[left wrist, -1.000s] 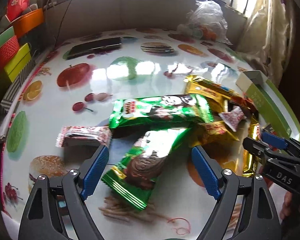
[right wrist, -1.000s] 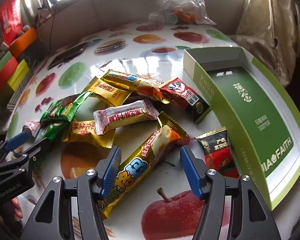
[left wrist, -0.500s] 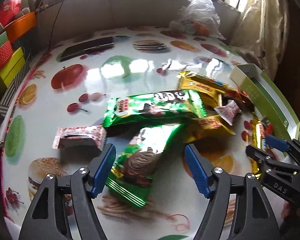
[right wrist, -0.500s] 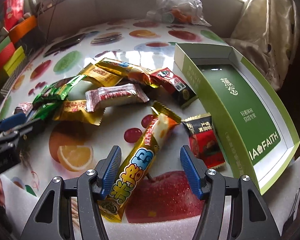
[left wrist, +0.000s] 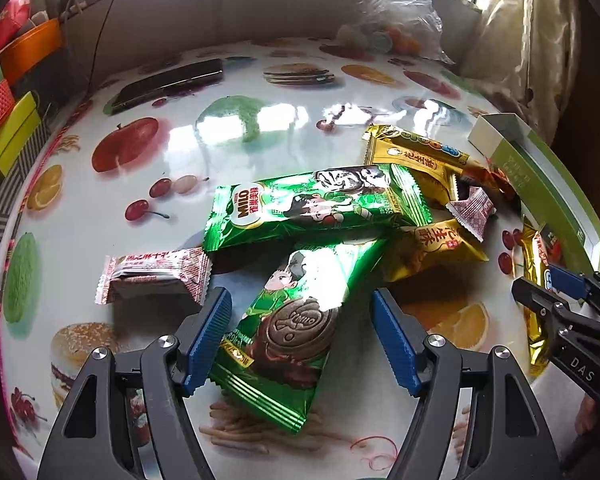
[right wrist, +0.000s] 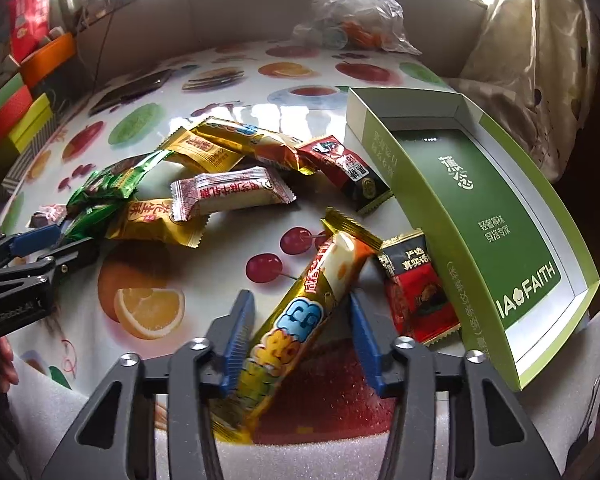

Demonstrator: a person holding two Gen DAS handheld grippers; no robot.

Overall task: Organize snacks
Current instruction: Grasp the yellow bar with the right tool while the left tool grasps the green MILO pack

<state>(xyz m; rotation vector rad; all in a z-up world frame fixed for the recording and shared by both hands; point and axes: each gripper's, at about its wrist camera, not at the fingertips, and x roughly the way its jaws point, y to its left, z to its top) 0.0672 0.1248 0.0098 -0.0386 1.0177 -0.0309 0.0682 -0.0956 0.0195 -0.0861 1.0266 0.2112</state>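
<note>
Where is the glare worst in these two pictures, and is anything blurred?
Left wrist view: window glare whitens the glossy tablecloth and the nearer green Milo wrapper. Right wrist view: milder glare mid-table, and the gold snack bar smears at its near end.

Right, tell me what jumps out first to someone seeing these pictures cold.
The heap of bright snack wrappers mid-table: a green Milo pack lies across a second green biscuit pack, which sits between the left gripper's open fingers. Nearer the right edge, the right gripper is closing on a long gold bar lying between its fingers. Beside that bar sits an empty green box lid.
</note>
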